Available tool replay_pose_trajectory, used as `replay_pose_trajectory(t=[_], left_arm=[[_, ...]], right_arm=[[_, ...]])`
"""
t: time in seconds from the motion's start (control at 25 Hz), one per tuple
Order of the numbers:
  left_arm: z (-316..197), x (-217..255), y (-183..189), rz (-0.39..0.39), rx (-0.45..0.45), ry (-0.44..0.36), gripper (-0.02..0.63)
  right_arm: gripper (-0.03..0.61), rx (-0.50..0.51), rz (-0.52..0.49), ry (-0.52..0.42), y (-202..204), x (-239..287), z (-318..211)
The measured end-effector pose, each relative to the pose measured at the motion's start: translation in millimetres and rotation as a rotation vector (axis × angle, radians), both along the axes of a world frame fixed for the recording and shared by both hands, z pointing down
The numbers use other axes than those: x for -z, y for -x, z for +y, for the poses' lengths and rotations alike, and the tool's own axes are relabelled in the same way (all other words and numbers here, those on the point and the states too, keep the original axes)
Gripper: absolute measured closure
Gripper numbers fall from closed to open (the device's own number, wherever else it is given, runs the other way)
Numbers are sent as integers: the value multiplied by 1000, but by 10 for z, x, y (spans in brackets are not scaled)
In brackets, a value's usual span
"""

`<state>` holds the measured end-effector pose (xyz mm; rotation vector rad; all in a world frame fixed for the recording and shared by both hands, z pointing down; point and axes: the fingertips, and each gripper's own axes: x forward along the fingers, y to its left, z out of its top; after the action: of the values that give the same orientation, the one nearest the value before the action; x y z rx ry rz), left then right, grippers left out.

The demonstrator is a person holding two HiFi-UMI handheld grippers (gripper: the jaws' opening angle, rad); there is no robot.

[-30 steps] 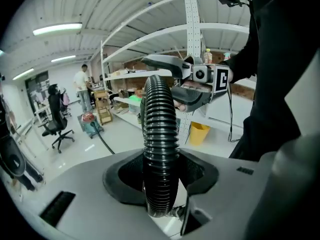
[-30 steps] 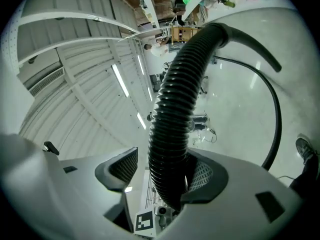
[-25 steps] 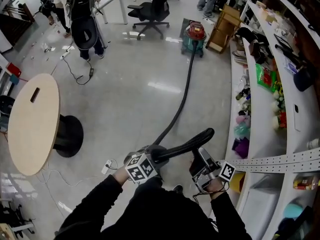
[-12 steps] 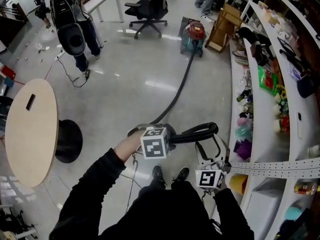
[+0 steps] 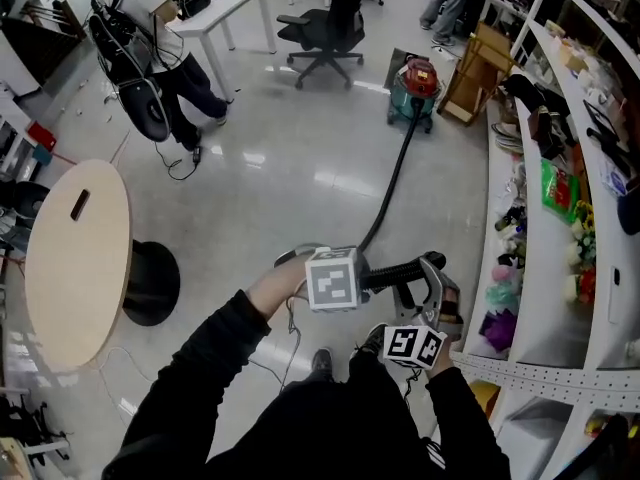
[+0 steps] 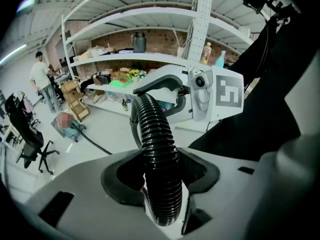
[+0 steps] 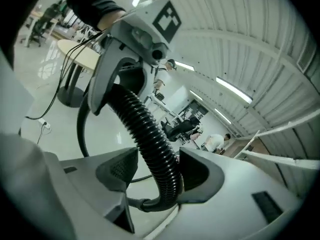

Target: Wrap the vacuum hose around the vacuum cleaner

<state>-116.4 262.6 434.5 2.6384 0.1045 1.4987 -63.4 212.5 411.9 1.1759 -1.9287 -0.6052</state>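
The vacuum cleaner [image 5: 418, 86], red lid on a teal drum, stands on the floor far ahead by the shelves. Its black ribbed hose [image 5: 388, 200] runs back across the floor to me. My left gripper [image 5: 340, 273] is shut on the hose [image 6: 157, 154], which passes between both pads; its jaws have just been opening a little. A short stretch of hose [image 5: 395, 271] bridges to my right gripper [image 5: 430, 280], which is shut on the hose [image 7: 150, 139] near its bent end. Each gripper shows in the other's view: the right gripper [image 6: 200, 91] and the left gripper [image 7: 135, 39].
A round wooden table [image 5: 75, 258] on a black base stands at the left. White shelving [image 5: 560, 218] full of goods lines the right. A person with a backpack [image 5: 150, 38], an office chair [image 5: 325, 28] and a wooden crate [image 5: 470, 63] are far ahead. Thin cable [image 5: 285, 353] lies by my feet.
My left gripper has risen and moved toward the right gripper, so the hose stretch between them is shorter. The view has shifted, with the vacuum cleaner now slightly further right.
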Motion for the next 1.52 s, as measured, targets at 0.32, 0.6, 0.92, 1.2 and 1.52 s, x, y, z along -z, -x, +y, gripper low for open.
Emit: replay_pose_trajectory(t=[0.32,0.6,0.92,1.2,1.52], left_arm=[[-615,74,-479,196,214,11,408],[-924,-215,-258,321,583,-208,286],[-1321,-1261,105,172,967,-439,282],[-1825,-1069,-112,294,966,-337,466],[-2150,-830,13,281,954,-179,468]], right_arm=[[332,92,-67,40,-411,61,-722],[333,5,-335,164,-1128,141,-1394],[333,-72,-609,287,-1540,135,-1687],[333,-76,-604,158,-1607,324,-1895],[333,-111,-630,55,-1523,394,-2365]])
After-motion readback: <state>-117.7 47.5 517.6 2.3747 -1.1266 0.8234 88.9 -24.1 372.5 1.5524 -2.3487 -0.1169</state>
